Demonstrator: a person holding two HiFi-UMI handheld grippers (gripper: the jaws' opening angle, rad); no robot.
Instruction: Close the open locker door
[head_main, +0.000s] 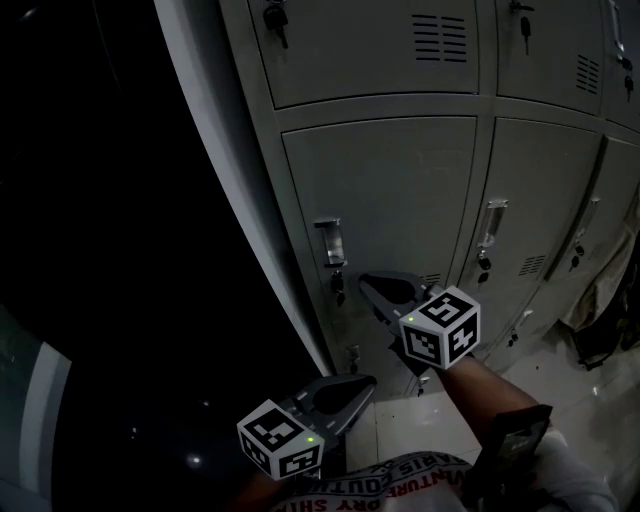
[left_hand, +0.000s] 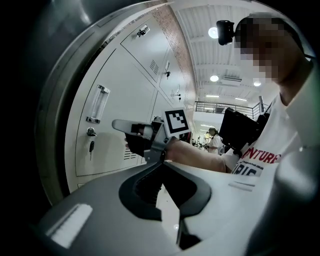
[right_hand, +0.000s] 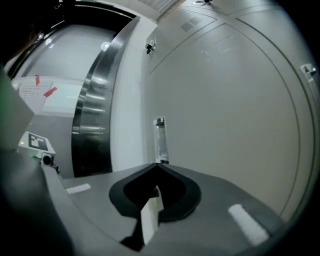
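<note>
Locker room: grey metal lockers

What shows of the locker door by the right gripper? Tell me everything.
The locker door is a flat, pale grey panel, seemingly painted metal, upright and apparently flush with its frame. Near its left edge sits a shiny vertical handle, with a key hanging below it. The shut right gripper points at the door just under the handle; whether it touches cannot be told.
</note>
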